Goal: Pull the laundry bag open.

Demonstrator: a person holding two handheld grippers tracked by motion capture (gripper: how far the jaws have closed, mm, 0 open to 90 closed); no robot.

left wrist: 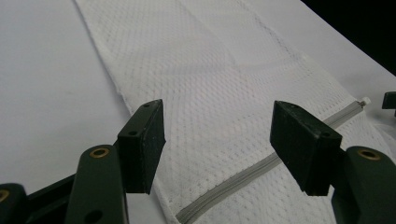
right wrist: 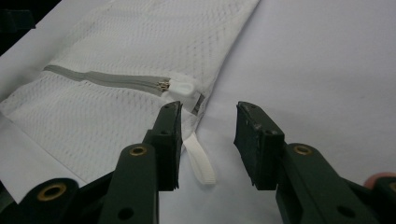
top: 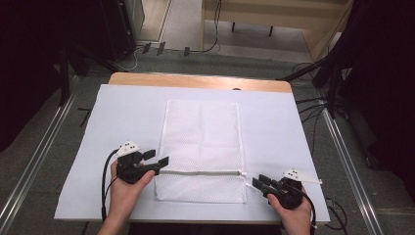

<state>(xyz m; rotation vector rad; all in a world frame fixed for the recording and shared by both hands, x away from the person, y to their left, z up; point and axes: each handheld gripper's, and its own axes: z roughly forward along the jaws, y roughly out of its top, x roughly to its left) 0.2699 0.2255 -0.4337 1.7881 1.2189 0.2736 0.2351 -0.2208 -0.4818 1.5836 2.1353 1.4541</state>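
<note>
1. My left hand [top: 125,188] rises from the near table edge and holds the left gripper [top: 157,157] angled right; its jaws stand released at the left end of the grey zipper [top: 200,172].
2. The white mesh bag [top: 201,147] lies flat at the centre of the white sheet [top: 122,122], zipper running across its near part.
3. My right hand [top: 295,215] aims the right gripper [top: 259,183] leftward, jaws released, just beside the bag's right edge, near the white pull tab [right wrist: 200,162].
</note>
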